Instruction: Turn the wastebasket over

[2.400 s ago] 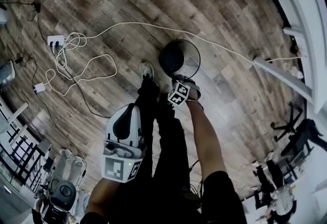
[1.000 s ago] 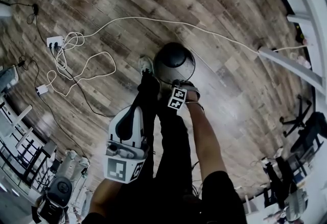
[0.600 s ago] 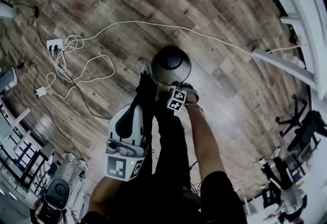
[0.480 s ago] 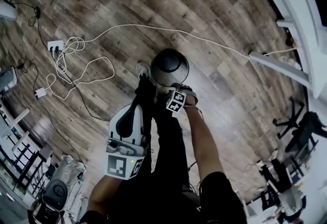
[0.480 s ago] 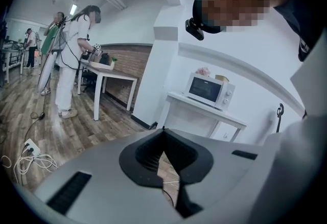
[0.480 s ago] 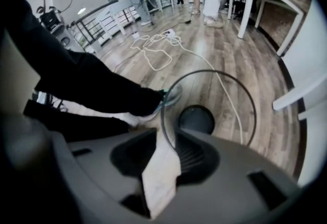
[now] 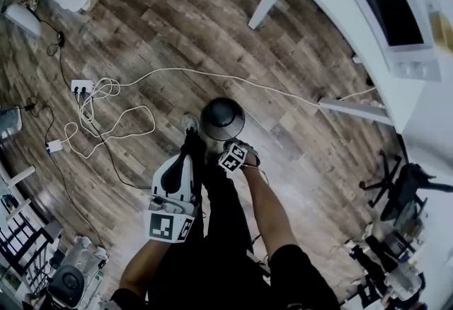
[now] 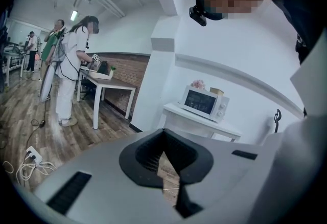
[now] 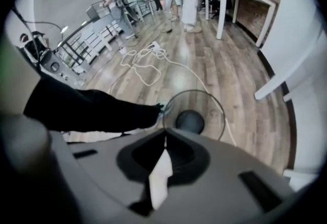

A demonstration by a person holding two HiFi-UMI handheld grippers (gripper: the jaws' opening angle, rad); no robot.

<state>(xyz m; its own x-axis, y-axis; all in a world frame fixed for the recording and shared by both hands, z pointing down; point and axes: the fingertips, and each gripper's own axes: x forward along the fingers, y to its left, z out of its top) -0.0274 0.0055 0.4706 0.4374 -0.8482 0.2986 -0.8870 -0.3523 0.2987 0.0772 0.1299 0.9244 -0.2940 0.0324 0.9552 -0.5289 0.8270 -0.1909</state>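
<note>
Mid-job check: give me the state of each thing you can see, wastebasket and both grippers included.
Black wire-mesh wastebasket: standing on end on the wood floor, free of both grippers; which end is up, unclear.
Right gripper: fingers just closed, together, empty.
Left gripper: fingers together, empty.
White microwave: door shut.
White power strip: cables plugged in.
</note>
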